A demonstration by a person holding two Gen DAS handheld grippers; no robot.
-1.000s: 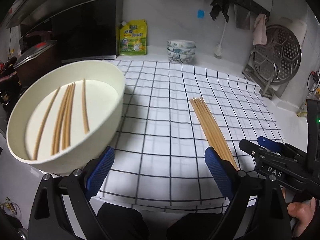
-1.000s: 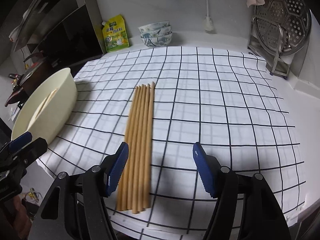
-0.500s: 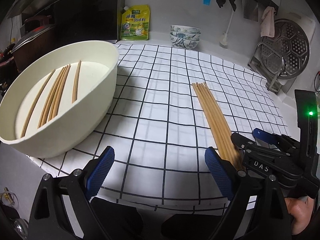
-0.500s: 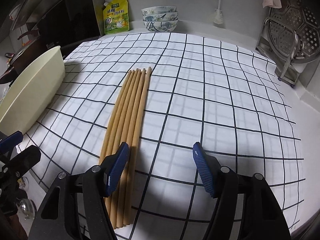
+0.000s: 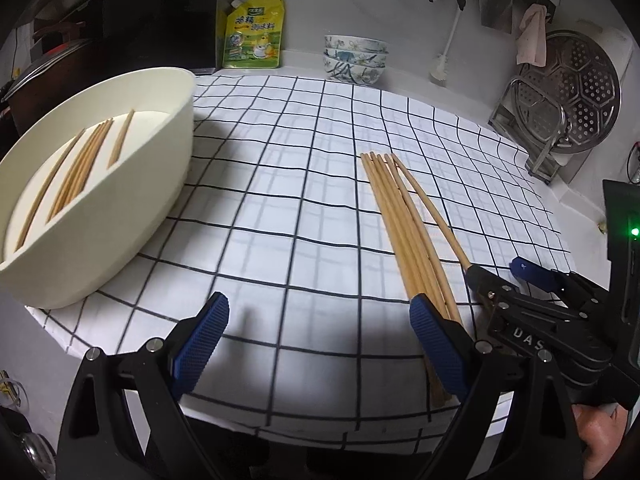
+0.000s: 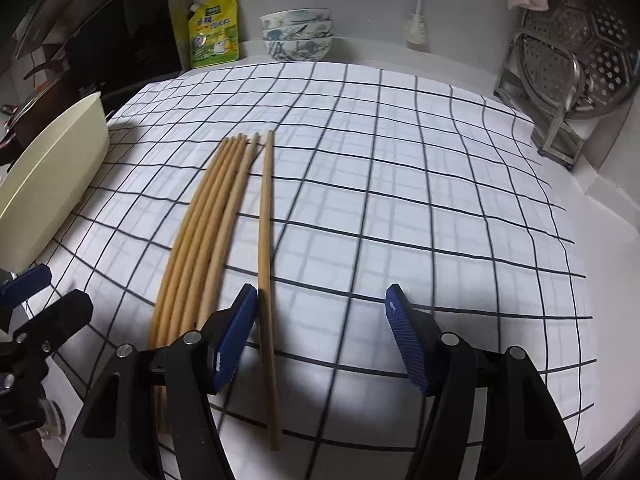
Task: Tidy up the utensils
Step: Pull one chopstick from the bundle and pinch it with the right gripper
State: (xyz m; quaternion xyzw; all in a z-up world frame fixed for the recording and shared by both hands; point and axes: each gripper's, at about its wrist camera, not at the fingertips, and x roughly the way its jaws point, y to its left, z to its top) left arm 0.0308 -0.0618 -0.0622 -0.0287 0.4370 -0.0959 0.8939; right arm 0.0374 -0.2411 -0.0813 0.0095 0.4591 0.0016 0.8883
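Several wooden chopsticks (image 6: 208,232) lie side by side on the checked cloth (image 6: 400,184); they also show in the left wrist view (image 5: 404,224). One chopstick (image 6: 265,264) lies apart to their right, between the jaws of my open right gripper (image 6: 322,332), close to its left finger. A cream oval basin (image 5: 132,208) at the left holds several chopsticks (image 5: 80,168). My left gripper (image 5: 318,344) is open and empty above the cloth's near edge, between basin and bundle.
A stack of patterned bowls (image 5: 354,58) and a yellow pouch (image 5: 254,34) stand at the back wall. A metal steamer rack (image 5: 572,92) stands at the back right. A dark stove area (image 5: 120,32) lies behind the basin.
Both grippers have moved lower and closer to the cloth. The rightmost chopstick now lies separated from the bundle, inside the right gripper's open jaws.
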